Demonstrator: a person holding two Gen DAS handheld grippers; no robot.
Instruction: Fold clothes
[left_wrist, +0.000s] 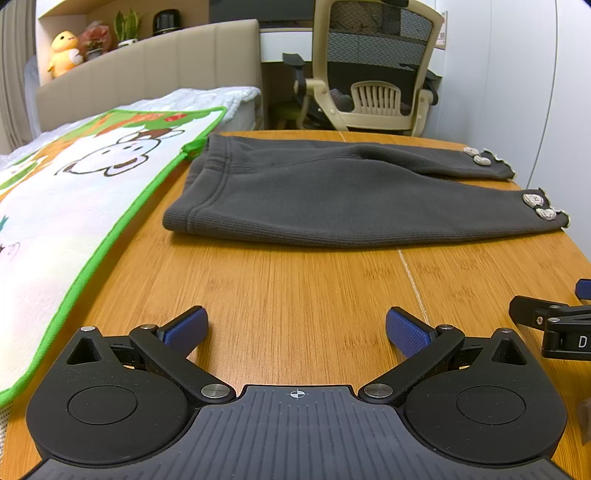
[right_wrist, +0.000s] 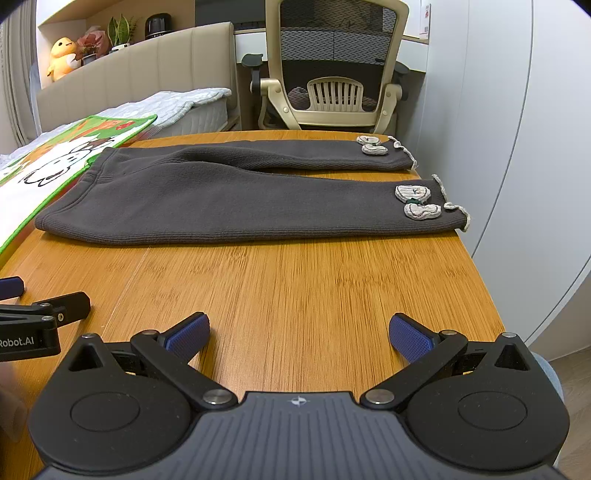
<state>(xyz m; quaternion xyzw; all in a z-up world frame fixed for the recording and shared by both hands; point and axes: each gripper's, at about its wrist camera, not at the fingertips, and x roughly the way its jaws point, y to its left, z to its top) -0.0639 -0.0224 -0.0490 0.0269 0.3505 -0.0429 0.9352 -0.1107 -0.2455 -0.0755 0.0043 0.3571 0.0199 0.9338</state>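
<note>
While both claws idle wide open and empty | left claw (left_wrist: 296, 328), right claw (right_wrist: 299, 334) low over bare worktop (right_wrist: 295, 280) | dark trousers (right_wrist: 229, 199) flat beyond, legs spread, likely staged for folding.

right gripper (left_wrist: 554, 325) cropped by edge, mat (left_wrist: 74, 206) cropped
</note>
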